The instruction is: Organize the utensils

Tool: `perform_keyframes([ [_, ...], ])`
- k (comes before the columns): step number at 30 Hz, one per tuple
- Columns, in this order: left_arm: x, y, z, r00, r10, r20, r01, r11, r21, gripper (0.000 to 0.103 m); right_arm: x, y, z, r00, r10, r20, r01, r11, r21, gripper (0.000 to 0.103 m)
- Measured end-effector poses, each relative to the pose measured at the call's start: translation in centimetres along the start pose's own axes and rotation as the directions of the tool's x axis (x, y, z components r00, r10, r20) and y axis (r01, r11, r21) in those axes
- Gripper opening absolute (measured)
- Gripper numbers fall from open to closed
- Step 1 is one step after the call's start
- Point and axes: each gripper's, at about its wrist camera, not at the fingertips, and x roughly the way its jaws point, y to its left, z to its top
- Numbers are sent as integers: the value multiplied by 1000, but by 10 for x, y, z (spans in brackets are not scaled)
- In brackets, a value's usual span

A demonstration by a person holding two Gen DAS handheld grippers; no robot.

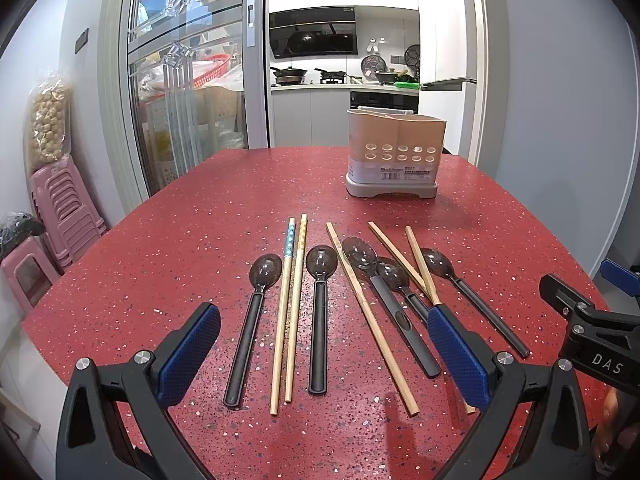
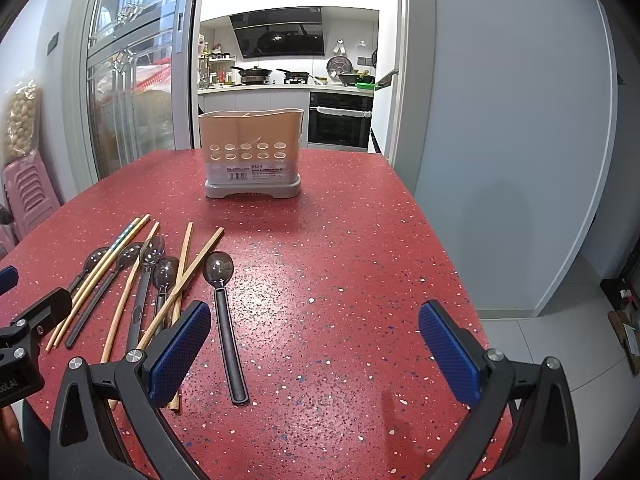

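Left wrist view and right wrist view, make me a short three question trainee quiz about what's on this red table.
1. How many dark spoons with black handles lie on the red speckled table?
2. True or false: the beige perforated utensil holder lies on its side.
3. Are the left gripper and right gripper: A both open, B both shut, C gripping chopsticks?

Key: 1. five; 2. false, it stands upright; 3. A

The label (image 1: 390,173) on the holder (image 1: 394,152) is too small to be read. Its inside is hidden.
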Motion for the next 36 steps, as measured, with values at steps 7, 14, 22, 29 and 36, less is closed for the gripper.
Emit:
perform_keyframes([
  [7,-1,-1,-1,1000,0,-1,0,1000,-1,103,0,0,-1,1000,0,-2,0,1000,1,103],
  [14,-2,-1,-2,1000,-1,-3,1,1000,-3,103,0,0,-1,1000,1,-3,-1,1000,-1,103],
  [22,-3,0,-2,1000,-3,-4,3,1000,-2,103,0,1,-1,1000,0,-2,0,1000,0,103],
  [29,-3,0,-2,1000,-4,-7,4,1000,-2,103,0,1,-1,1000,1,-4,-1,1000,0,103],
  [36,-3,-1,-2,1000,-4,-9,4,1000,-4,103,0,1,-1,1000,0,-4,0,1000,0,103],
])
